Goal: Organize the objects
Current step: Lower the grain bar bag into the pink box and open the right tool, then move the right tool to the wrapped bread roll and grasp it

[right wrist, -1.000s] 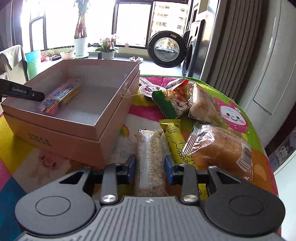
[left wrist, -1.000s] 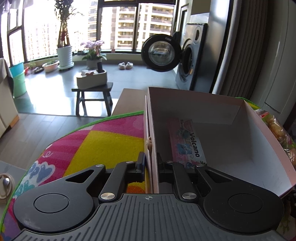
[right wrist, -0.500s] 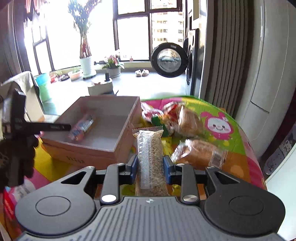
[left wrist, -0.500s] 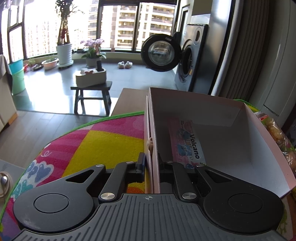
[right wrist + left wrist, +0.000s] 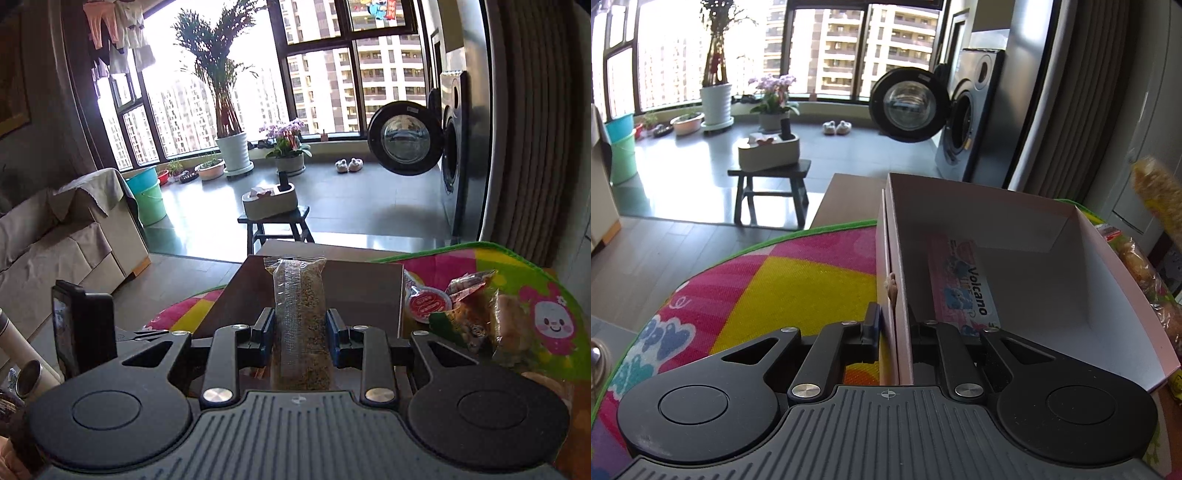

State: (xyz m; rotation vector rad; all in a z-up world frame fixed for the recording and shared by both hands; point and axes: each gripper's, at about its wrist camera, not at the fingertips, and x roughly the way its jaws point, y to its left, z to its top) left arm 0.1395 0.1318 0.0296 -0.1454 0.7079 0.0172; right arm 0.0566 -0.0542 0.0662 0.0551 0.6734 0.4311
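Both tongs clamp; right tongs (image 5: 300, 328) have raised the grain bar (image 5: 301, 325) higher.

Washing machine (image 5: 448, 147): standing with door hanging open.
Stool (image 5: 771, 184): carrying a white container.
Slippers (image 5: 349, 165): lying near window.

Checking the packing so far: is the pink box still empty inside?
No: a pink Volcano packet already lies on the floor of the box.

Round table w/ colourful mat (image 5: 783, 280), pink box (image 5: 1015, 218) on it, snack packs (image 5: 476, 314) beside.
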